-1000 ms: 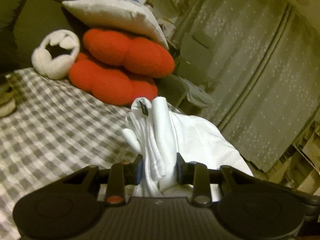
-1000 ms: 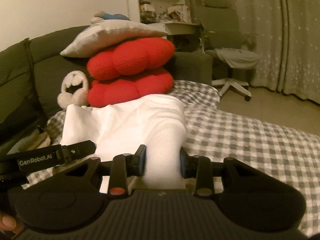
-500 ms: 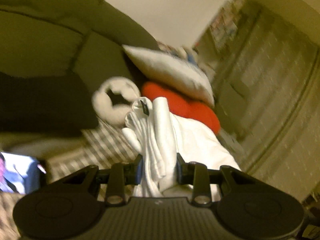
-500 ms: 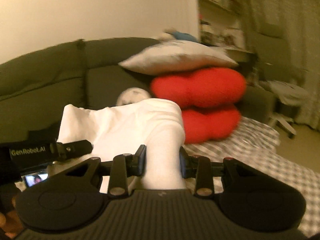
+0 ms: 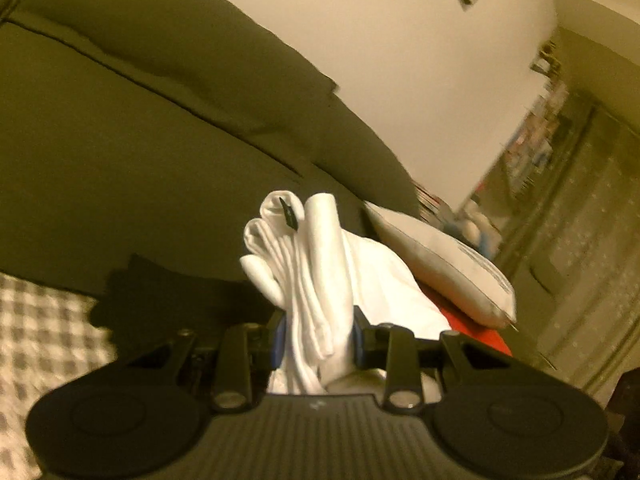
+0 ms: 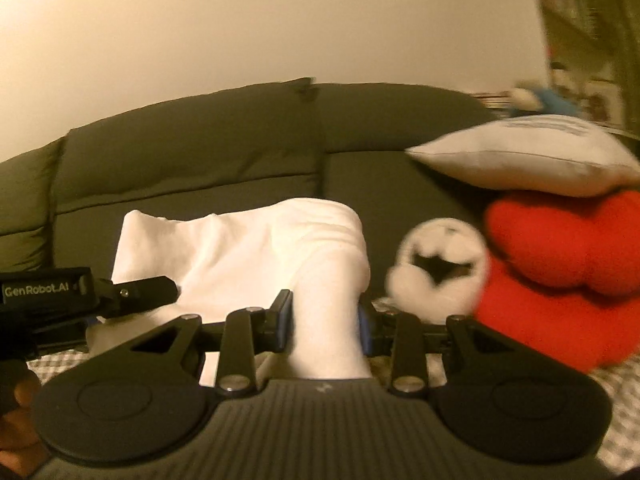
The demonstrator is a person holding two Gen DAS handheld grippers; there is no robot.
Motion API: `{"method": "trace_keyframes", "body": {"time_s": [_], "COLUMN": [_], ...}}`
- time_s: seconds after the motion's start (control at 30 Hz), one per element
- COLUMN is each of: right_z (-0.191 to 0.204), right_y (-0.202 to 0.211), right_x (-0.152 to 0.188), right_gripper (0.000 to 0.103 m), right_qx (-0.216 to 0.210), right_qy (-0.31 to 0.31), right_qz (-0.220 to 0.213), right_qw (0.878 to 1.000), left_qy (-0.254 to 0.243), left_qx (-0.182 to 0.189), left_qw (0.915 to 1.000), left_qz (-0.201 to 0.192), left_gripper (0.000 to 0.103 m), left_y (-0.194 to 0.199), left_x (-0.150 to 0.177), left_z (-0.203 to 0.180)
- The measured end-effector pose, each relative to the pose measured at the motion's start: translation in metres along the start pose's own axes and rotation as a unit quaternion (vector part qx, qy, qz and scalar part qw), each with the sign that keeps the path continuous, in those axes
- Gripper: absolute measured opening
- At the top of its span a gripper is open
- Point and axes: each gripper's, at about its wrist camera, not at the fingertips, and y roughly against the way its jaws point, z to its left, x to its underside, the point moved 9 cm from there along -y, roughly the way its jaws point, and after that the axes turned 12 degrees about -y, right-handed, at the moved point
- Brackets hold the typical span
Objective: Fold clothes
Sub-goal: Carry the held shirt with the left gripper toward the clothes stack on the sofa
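A folded white garment is held up between both grippers, off the checked cover. My left gripper is shut on one bunched end, where several layered folds and a small black tag stick up. My right gripper is shut on the other thick end of the white garment, which spans left toward the left gripper's black body, seen from the side. A hand shows at that view's lower left edge.
A dark green sofa back fills the background. A grey pillow lies on red plush cushions, with a white plush ring beside them. A grey-and-white checked cover lies below. A dark item rests by the sofa back.
Both grippers have swung leftward and slightly up with the white garment held between them. The cushions slid to the right of each view and the sofa back now fills the background.
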Motion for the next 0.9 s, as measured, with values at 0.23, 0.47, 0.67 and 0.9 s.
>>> {"method": "trace_keyframes", "body": {"time_s": [0.23, 0.47, 0.67, 0.9], "right_z": [0.018, 0.001, -0.019, -0.028], "right_y": [-0.055, -0.094, -0.089, -0.062], "right_x": [-0.005, 0.018, 0.026, -0.005], "right_gripper": [0.035, 0.035, 0.054, 0.054], "right_qx": [-0.039, -0.036, -0.050, -0.046], "right_qy": [0.031, 0.018, -0.004, -0.032], "right_qz": [0.040, 0.061, 0.039, -0.032], "right_qw": [0.998, 0.997, 0.998, 0.998], "left_qy": [0.016, 0.003, 0.008, -0.020], "left_qx": [-0.043, -0.067, -0.068, -0.108], "left_qw": [0.9989, 0.9975, 0.9972, 0.9930], "left_qz": [0.002, 0.025, 0.031, -0.044], "left_gripper": [0.032, 0.033, 0.045, 0.046], "left_y": [-0.020, -0.049, -0.045, -0.008], "left_x": [0.004, 0.023, 0.021, -0.011], "left_z": [0.028, 0.050, 0.061, 0.060]}}
